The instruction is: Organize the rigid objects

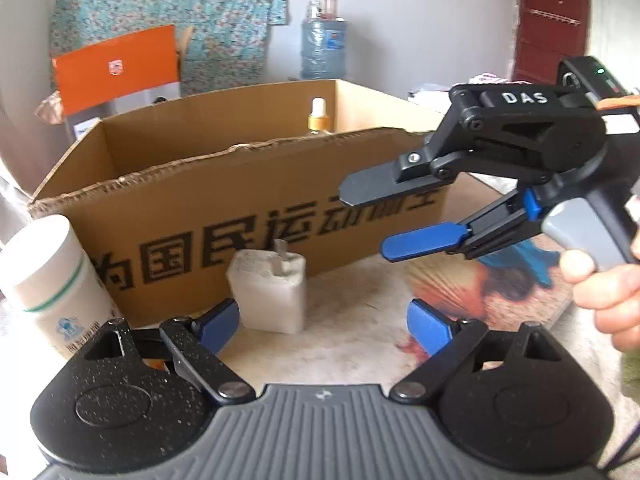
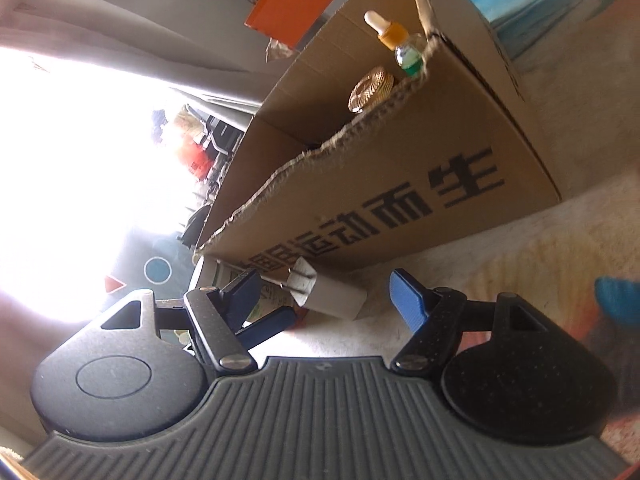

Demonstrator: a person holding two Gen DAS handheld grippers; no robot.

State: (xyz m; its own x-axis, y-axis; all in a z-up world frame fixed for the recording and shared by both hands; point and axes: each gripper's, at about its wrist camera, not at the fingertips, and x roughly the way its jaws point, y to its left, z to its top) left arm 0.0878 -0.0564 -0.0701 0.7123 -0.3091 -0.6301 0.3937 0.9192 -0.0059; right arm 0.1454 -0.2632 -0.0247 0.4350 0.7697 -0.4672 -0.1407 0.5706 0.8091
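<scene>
Before the box (image 1: 224, 216), white charger (image 1: 267, 292), both tools apart.

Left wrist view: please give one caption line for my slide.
Open left gripper faces a white plug adapter before a brown cardboard box; open right gripper beside.

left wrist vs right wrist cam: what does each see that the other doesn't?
Left wrist only: the right tool from outside, open with nothing between its fingers, the hand on its trigger, a blue water jug at the wall and a dark red door.

Right wrist only: a round gold piece inside the cardboard box and a bright window.

Both: the box, the dropper bottle in it, the white plug adapter and white bottle in front of it, the orange box, and the open left tool.
</scene>
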